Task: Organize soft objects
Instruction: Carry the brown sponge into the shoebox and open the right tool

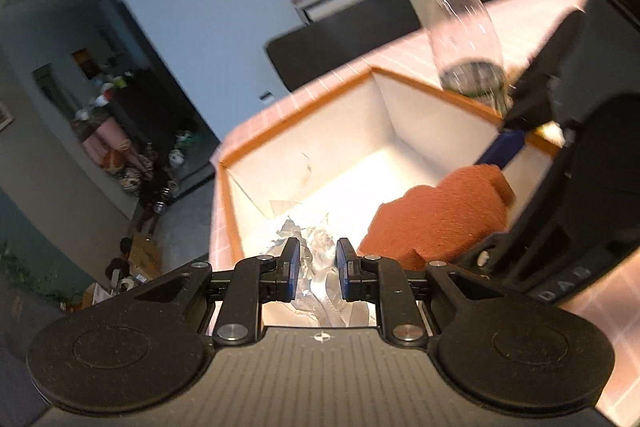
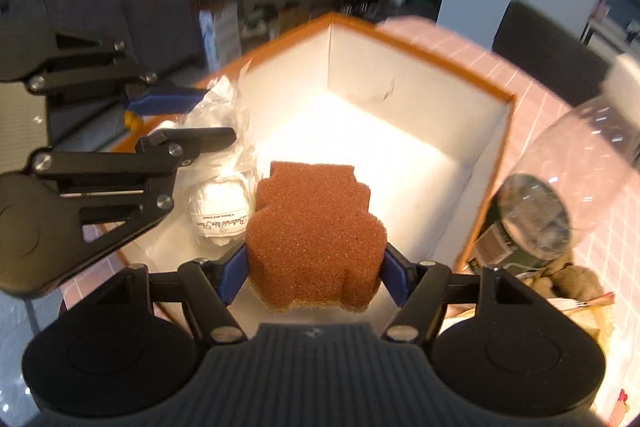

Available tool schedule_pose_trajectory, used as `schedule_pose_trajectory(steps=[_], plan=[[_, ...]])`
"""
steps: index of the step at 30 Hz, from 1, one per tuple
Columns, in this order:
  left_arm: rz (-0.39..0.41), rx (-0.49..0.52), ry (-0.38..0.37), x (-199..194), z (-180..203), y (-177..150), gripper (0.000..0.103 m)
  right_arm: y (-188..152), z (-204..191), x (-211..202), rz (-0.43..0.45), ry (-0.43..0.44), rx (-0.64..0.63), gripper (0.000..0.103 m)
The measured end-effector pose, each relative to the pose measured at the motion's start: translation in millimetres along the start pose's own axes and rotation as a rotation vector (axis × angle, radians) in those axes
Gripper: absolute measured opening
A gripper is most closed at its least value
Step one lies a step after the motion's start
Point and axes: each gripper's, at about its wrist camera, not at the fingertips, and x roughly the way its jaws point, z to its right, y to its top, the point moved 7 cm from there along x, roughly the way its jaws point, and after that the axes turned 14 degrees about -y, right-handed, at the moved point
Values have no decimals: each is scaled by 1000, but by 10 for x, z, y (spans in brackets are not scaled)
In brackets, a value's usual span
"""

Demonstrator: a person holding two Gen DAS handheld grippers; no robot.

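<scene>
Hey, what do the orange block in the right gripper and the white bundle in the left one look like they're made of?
Orange block: looks like open-cell foam sponge, matte, with a pitted, porous surface.
White bundle: apparently soft white yarn or cloth with a paper label, wrapped in thin clear plastic film that is glossy and crinkled with bright glints. The contents are hard to tell exactly.

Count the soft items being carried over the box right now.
2. An orange sponge in the right hand-held gripper, and a plastic-wrapped white bundle in the left hand-held gripper, both above the white box. Its floor is partly hidden.
</scene>
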Motion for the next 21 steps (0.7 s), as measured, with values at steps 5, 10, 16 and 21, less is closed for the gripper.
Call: schedule_pose_trajectory(steps=[5, 10, 16, 21], plan=[[-65, 47, -23, 117, 61, -116, 22, 41, -39, 82, -35, 13, -35, 71], [-76, 28, -42, 135, 41, -179, 28, 73, -7, 113, -46, 16, -46, 72], [-79, 37, -31, 96, 56, -117, 43, 85, -32, 101, -48, 8, -74, 82], [-56, 44, -13, -11, 53, -34, 54, 77, 2, 21, -33, 0, -72, 85]])
